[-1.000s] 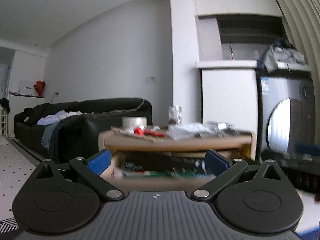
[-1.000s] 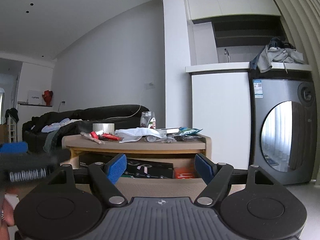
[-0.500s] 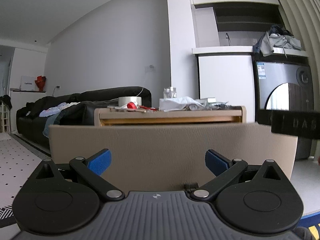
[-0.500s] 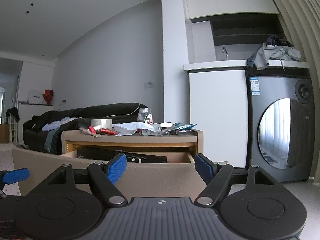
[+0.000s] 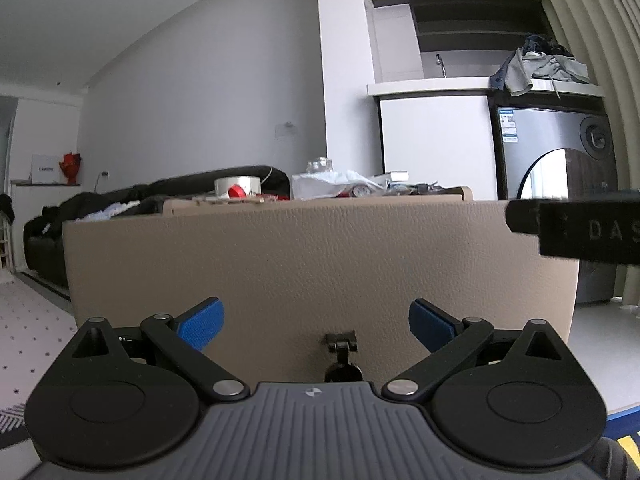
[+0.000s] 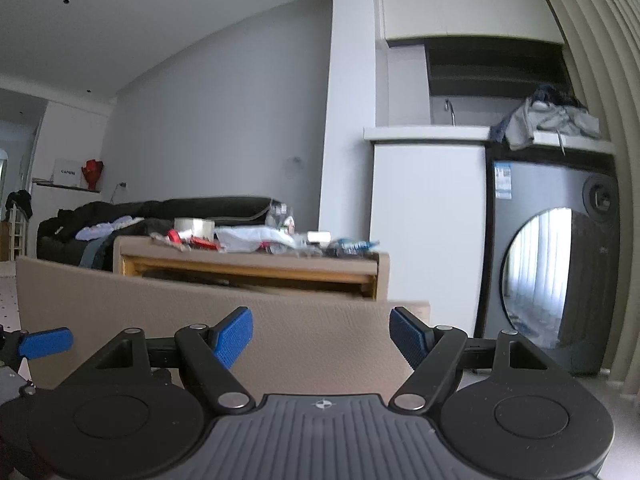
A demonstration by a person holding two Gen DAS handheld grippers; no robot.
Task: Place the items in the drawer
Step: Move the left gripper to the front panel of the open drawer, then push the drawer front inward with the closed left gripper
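The beige leather drawer front fills the middle of the left wrist view, pulled out from a low table. A small black pull handle hangs at its lower middle, right in front of my left gripper, which is open and empty. My right gripper is open too, low before the same drawer front. On the tabletop lie a tape roll, red items, a white bag, a jar and packets. The drawer's inside is hidden.
A black sofa with clothes stands behind the table at left. A washing machine with clothes on top stands at right beside a white cabinet. The right tool's black body crosses the left view's right edge.
Both grippers have dropped lower and come closer to the drawer front, which now hides the drawer's contents. Both stayed open.
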